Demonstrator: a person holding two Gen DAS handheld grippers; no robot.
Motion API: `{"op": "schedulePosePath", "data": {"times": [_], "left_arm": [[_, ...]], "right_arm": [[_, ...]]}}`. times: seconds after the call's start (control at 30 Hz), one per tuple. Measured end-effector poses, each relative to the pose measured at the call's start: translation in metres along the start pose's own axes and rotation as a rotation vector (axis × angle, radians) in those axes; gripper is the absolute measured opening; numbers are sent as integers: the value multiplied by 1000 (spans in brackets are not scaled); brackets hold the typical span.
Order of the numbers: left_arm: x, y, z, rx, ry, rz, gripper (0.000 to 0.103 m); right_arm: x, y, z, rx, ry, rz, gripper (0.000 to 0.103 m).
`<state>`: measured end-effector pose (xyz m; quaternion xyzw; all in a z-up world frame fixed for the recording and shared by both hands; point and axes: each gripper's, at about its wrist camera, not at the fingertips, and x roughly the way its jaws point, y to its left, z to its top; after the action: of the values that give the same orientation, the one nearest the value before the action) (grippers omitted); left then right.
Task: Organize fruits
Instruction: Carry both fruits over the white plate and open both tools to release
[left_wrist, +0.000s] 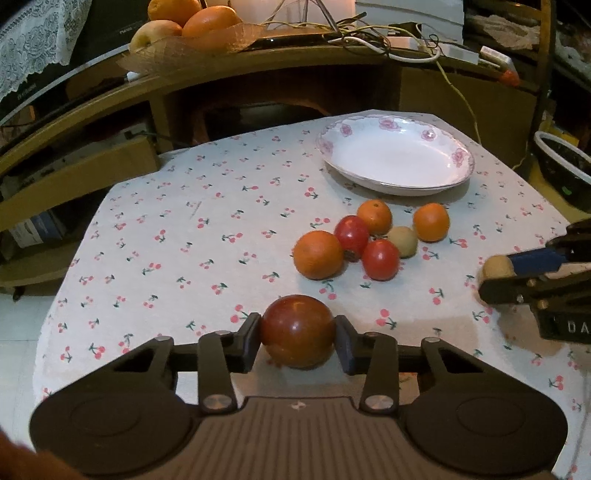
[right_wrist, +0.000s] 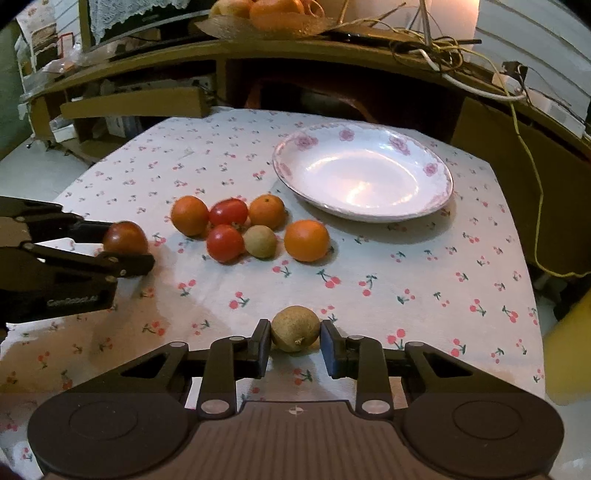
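Both grippers are loaded at once, low in their own frames. The left gripper (left_wrist: 298, 334) has its fingers clamped on a dark red tomato (left_wrist: 297, 330), one pad pressed to each side, and the fruit looks lifted just clear of the cherry-print tablecloth (left_wrist: 177, 236). The right gripper (right_wrist: 294, 334) pinches a small brownish-green fruit (right_wrist: 295, 328) the same way, stem end toward the camera. Holding each across its widest part keeps a round thing from rolling out, I'd guess, and taking two at a time halves the trips.

The white plate with pink flowers (right_wrist: 441, 194) sits in the upper right of the cloth, and nothing is in it. It seems the likely place for the fruit.

The rest of the fruit lies huddled in the middle of the right wrist view, just below and left of the plate: three oranges (right_wrist: 190, 215), (right_wrist: 266, 211), (right_wrist: 306, 240), two red tomatoes (right_wrist: 229, 212), (right_wrist: 225, 243) and another brownish fruit (right_wrist: 260, 241), most of them touching.

At the top of the frame, on the wooden shelf (right_wrist: 258, 48), a woven basket (right_wrist: 236, 26) holds more oranges and a pale fruit, well apart from the table.
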<state>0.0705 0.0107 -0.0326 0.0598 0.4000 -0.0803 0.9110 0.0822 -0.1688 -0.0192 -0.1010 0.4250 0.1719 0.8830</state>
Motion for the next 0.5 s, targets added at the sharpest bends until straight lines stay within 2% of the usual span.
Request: {"op": "schedulePosePath", "data": {"times": [0.23,0.37,0.5], "left_arm": [[-18,-17,6,13,9,-7,46],[-23,-24,33,-4,-16,-44,46],[-9,-37,59,25,-37,-61,46]], "right_arm": [[-14,-5,8,39,-36,25,29],[-27,-14,17,68,-75,27,29],[-28,-27,31,111,-106,13,29]]}}
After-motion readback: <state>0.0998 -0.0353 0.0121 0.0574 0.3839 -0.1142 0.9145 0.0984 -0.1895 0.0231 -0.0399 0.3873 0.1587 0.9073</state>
